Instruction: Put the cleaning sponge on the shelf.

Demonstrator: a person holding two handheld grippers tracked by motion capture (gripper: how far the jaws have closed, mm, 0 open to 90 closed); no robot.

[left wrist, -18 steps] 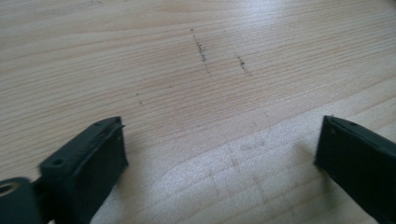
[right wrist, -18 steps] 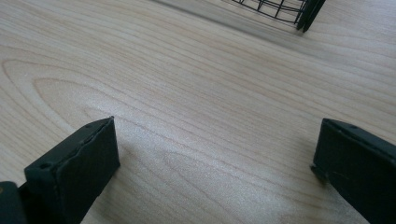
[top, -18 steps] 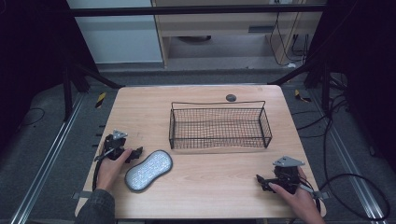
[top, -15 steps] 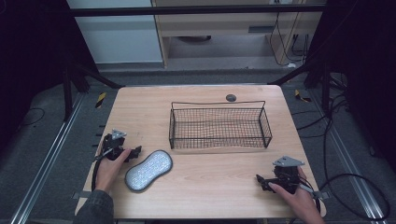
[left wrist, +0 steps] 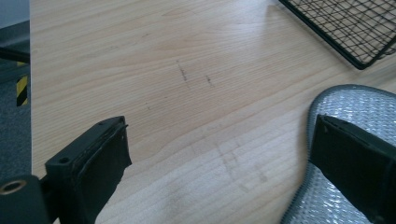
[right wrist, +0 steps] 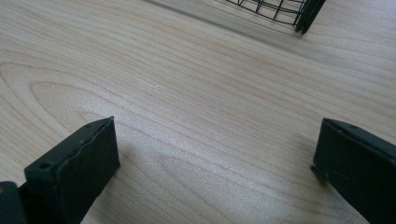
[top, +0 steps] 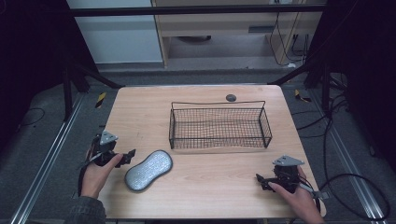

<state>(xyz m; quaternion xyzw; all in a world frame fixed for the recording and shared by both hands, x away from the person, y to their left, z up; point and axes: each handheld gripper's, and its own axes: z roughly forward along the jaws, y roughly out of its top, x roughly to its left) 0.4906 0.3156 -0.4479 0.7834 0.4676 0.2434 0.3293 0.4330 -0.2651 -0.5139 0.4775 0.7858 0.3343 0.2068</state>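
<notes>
Left tool, jaws wide, lines up beside the silver padded pouch; right tool waits wide. Next, close on the pouch's edge.

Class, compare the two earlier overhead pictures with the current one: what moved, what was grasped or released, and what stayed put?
Nothing has visibly changed. The left gripper rests open beside the grey pad, not holding it, and the right gripper sits open on the table near its front right corner. The wire basket stands where it was.
</notes>
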